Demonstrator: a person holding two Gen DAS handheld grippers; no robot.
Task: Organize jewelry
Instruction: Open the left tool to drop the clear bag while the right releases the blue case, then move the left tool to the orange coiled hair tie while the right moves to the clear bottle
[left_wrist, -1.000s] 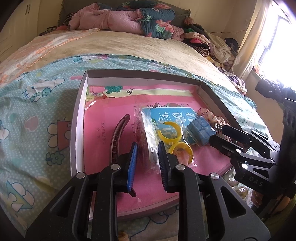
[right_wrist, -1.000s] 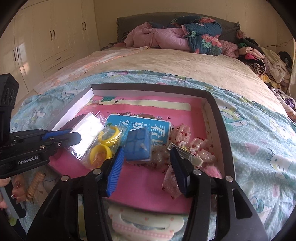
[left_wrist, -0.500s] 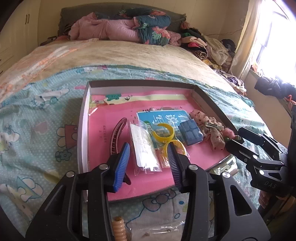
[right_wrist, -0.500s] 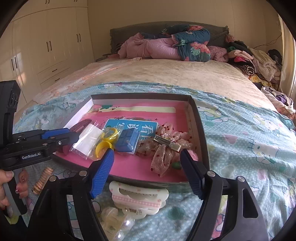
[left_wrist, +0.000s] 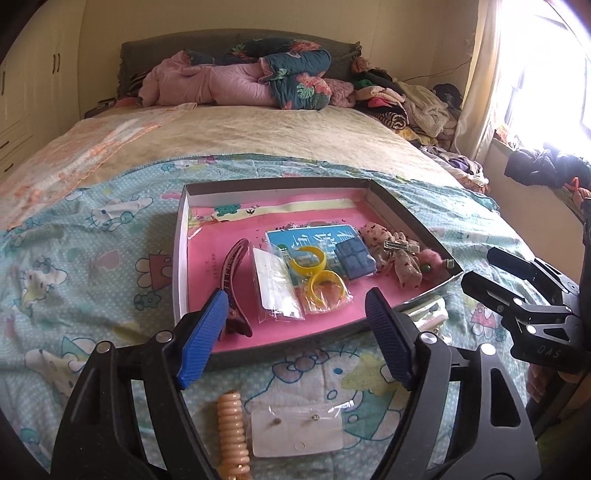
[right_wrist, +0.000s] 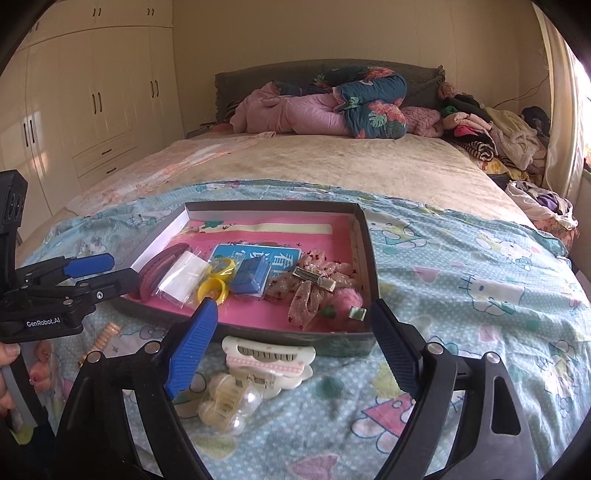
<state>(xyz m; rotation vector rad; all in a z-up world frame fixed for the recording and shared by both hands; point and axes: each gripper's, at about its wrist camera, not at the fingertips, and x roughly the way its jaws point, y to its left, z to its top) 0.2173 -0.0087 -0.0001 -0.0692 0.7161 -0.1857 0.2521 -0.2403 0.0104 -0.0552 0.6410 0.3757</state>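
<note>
Shallow pink-lined tray (left_wrist: 180, 258) lies flat on the bed. Inside, left to right: maroon hair clip (left_wrist: 232, 267), clear packet (left_wrist: 276, 283), two yellow rings (left_wrist: 317, 275), blue block (left_wrist: 355, 258), floral bow clip (left_wrist: 397, 256). Outside, near edge: white claw clip (right_wrist: 267, 360), earring card (left_wrist: 295, 430), beaded coil (left_wrist: 231, 424).

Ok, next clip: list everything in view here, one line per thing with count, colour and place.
tray: 1, grey walls, pink lining, on the bedspread
long hair clip: 1, dark red, left in tray
clear packet: 1, white card inside, in tray
rings: 2, yellow, bagged, mid tray
blue block: 1, in tray
fabric bow: 1, pink spotted, right in tray
pompom clip: 1, pink, tray's near right corner
claw clip: 1, white, on bedspread before tray
pearl clip: 1, clear, on bedspread
earring card: 1, white, on bedspread
ridged clip: 1, peach, on bedspread
bedding pile: pink and teal, at headboard
left gripper: open, empty
right gripper: open, empty
</note>
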